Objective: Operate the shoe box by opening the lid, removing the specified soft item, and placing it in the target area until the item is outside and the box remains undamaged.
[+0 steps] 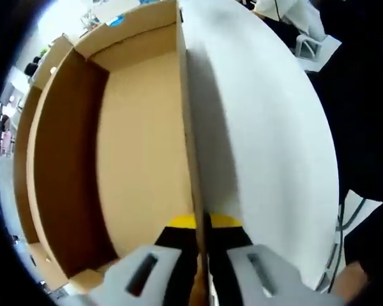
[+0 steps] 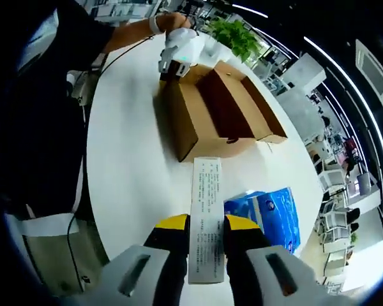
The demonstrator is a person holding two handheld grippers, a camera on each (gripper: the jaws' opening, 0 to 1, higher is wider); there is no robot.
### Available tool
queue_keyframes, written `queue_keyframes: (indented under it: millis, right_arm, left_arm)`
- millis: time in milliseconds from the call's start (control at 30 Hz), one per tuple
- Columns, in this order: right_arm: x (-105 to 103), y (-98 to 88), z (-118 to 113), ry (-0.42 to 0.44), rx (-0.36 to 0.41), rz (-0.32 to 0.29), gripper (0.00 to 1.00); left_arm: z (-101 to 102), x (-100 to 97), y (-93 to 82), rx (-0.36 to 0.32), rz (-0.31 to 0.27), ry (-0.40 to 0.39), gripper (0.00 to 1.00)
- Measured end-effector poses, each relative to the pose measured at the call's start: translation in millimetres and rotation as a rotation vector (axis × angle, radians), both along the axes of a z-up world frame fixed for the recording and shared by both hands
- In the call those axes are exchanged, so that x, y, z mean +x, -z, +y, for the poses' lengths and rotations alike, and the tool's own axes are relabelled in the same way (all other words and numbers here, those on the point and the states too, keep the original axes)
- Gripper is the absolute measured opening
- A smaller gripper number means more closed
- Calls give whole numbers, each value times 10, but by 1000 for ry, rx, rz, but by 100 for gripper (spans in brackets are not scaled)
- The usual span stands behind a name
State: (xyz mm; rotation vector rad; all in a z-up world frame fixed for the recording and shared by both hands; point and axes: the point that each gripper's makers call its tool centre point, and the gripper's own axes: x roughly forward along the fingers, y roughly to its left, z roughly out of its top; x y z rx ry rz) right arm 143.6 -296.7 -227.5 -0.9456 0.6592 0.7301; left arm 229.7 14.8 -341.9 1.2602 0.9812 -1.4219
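We see the brown shoe box [image 2: 217, 108] open; left gripper [image 1: 201, 255] clamps its wall, right gripper [image 2: 206, 245] grips a paper slip [image 2: 205, 217] beside a blue bag [image 2: 268, 217].

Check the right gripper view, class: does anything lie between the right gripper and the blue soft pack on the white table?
Nothing visible does. The right gripper is shut on a printed paper slip, and the blue soft pack lies just beside it on the white table. The open shoe box sits farther off, its wall clamped by the left gripper.
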Motion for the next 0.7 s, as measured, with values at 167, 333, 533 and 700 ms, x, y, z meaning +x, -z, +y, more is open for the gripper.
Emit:
queue_keyframes:
  millis: [167, 333, 533, 700]
  right_arm:
    - [-23, 141, -51, -5, 24, -1, 20]
    - [-16, 172, -79, -13, 53, -20, 20]
    - [-21, 297, -196, -14, 49, -29, 20]
    - [-19, 409, -229, -11, 58, -35, 20]
  left_arm:
    - [-7, 19, -1, 3, 12, -27, 2]
    - [-1, 20, -4, 3, 20, -39, 2]
    - [-11, 20, -3, -8, 46, -85, 2]
    - [-14, 8, 1, -11, 54, -91, 2]
